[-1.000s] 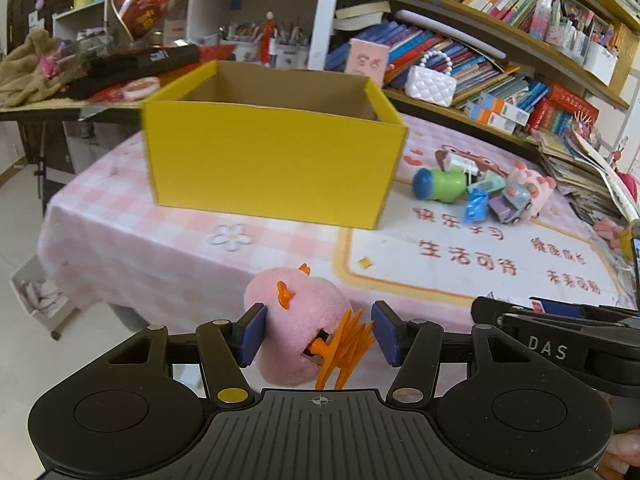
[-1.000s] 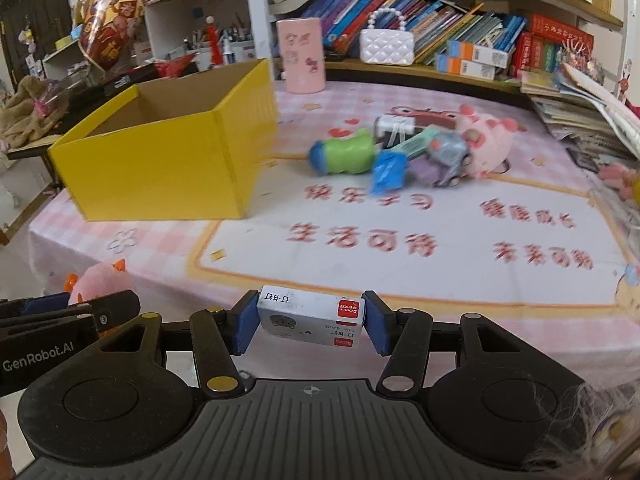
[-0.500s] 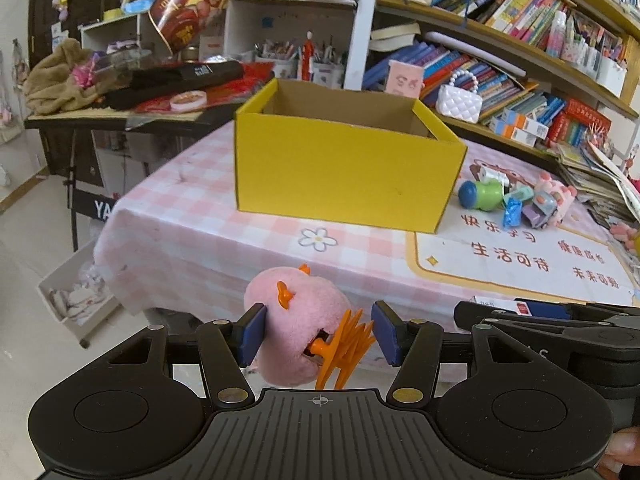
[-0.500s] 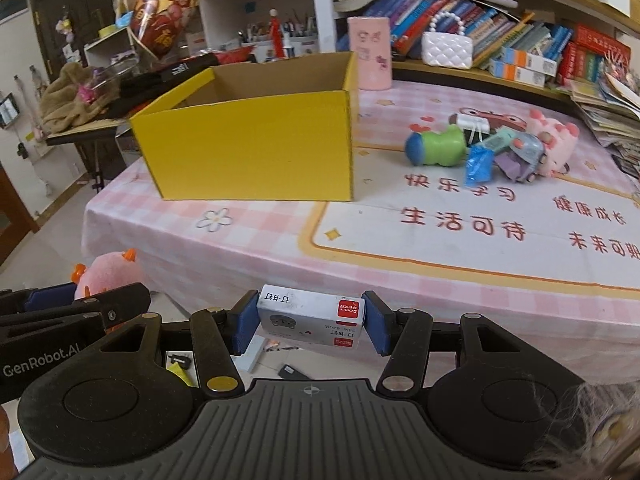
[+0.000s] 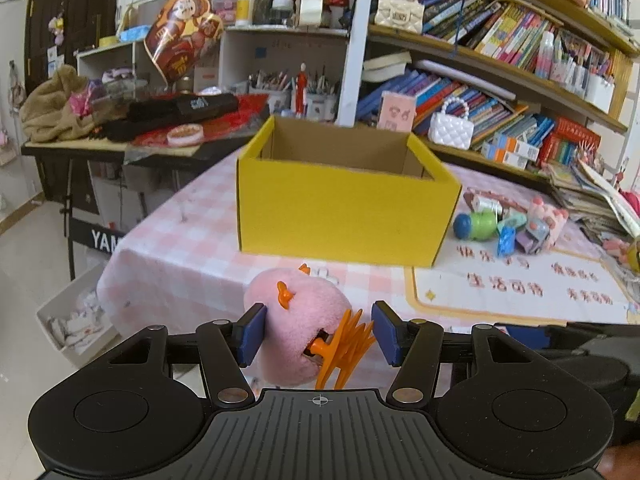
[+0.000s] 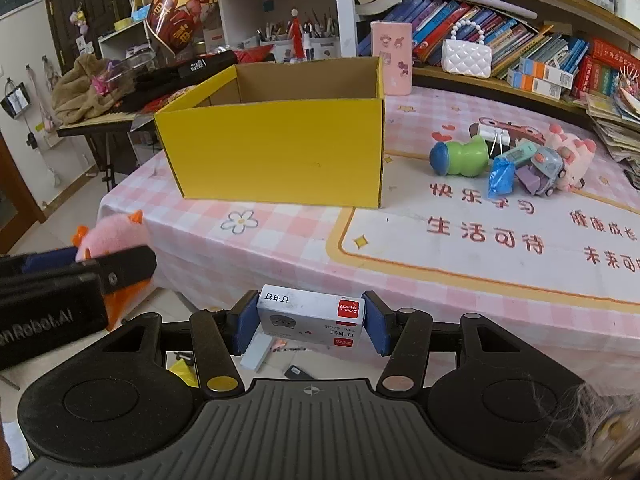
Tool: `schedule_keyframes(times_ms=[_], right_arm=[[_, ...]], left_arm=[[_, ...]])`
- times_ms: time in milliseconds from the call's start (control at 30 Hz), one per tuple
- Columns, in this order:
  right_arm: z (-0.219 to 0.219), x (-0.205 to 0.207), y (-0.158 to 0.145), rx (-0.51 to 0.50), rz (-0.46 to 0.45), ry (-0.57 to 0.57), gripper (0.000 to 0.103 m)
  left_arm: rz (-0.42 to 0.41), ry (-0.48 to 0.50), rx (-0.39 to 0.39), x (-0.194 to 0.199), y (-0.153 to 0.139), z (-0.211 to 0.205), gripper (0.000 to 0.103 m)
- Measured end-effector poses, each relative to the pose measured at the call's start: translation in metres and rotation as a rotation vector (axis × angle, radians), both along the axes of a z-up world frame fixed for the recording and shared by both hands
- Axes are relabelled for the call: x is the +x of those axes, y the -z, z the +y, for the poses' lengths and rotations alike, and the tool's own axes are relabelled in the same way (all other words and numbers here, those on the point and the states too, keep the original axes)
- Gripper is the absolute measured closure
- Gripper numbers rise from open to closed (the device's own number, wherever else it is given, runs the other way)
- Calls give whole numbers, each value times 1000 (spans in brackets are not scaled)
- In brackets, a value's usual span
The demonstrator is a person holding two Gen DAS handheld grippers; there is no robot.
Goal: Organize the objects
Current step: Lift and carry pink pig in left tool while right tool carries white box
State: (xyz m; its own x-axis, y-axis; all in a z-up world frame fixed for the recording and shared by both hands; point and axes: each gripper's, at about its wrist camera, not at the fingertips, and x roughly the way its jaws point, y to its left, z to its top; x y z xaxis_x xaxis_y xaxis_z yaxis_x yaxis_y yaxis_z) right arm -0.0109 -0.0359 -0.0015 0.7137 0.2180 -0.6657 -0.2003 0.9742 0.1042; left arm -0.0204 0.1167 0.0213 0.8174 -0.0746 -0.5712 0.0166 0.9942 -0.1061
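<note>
In my left gripper [image 5: 319, 334] I have a pink plush toy [image 5: 296, 320] with orange plastic feet, the blue pads pressed into its sides and the toy filling the gap between them. My right gripper [image 6: 310, 323] is clamped on a small white staple box [image 6: 311, 316] with a red label, held crosswise, one pad on each short end. From the right wrist view I see the left gripper just off to the left, the plush poking out above its black body.

Both grippers hang off the near edge of the table [image 6: 280, 248], which wears a pink checked cloth with a white printed mat. Ahead stands the open yellow cardboard box [image 5: 344, 208], upright on the cloth, and what I can see of its inside is bare brown walls. To its right, well apart from it, lies a loose cluster of toys: a green and blue figure [image 6: 460, 158], a blue wrapper [image 6: 500, 178], a small toy car [image 6: 542, 174] and a pink plush pig [image 6: 574, 156], touching one another. Behind them runs a bookshelf [image 5: 500, 92] crowded with books, with a white quilted handbag [image 5: 450, 130] on its lower ledge.
</note>
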Motion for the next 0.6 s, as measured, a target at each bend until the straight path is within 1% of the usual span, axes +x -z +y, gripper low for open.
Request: schedule_keyframes(times_ms=[133,300,367,500,600], right_arm=[[2,13,-11,6,-50,-2,51],[4,50,-36,23,-159,14,51],[4,64,-46,23,-199,15,51],[8,100,-60,3,-277,1,51],[12,134,-59,-18,-284,-17,51]], left_arm=[[-53,10,5,15,-19,3,46],[-136,10,-6,46,-46,9,46],[-157,8,-18,60,-53,11,46],[-173,4,-28,93,-59,11,46],[-170,5,-22,119,-58,7,46]])
